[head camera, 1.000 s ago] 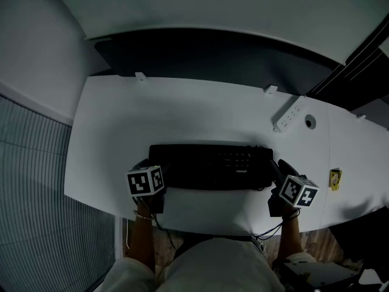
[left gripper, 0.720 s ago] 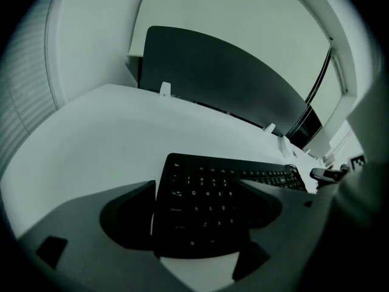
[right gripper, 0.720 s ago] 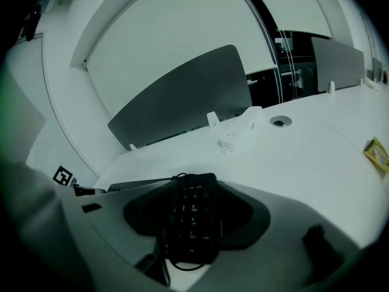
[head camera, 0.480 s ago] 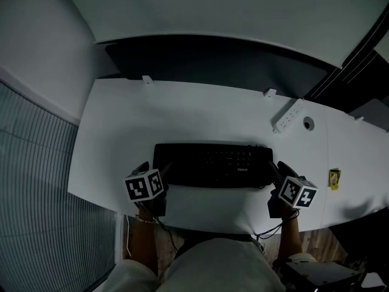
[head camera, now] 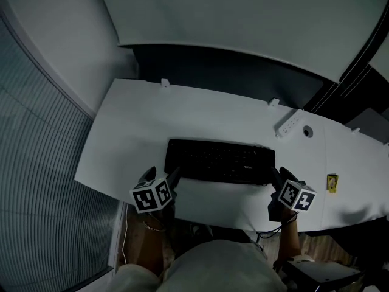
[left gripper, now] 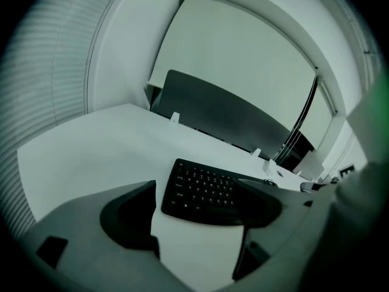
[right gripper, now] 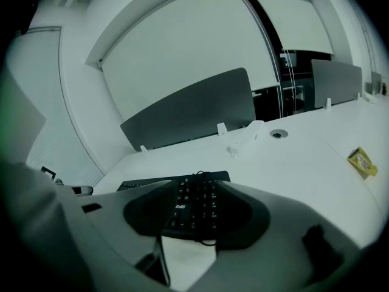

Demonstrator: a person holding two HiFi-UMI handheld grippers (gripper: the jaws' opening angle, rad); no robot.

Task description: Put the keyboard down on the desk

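Note:
The black keyboard (head camera: 220, 162) lies flat on the white desk (head camera: 182, 111), close to the front edge. My left gripper (head camera: 162, 176) is open and sits just off the keyboard's front left corner, over the desk edge. Its own view shows the keyboard (left gripper: 206, 190) ahead of the spread jaws, with bare desk between them. My right gripper (head camera: 278, 175) is at the keyboard's right end with its jaws wide apart. The right gripper view shows that end of the keyboard (right gripper: 194, 205) between the jaw tips, and I see no pad pressing on it.
A white power strip (head camera: 289, 123) and a round cable hole (head camera: 307, 131) lie at the back right. A small yellow thing (head camera: 332, 182) rests farther right. A dark divider panel (head camera: 225, 66) runs along the desk's far edge. Window blinds (head camera: 42, 181) fill the left.
My left gripper has drawn back from the keyboard's left end toward the desk's front edge. The right gripper has kept its place by the right end. The head view has shifted.

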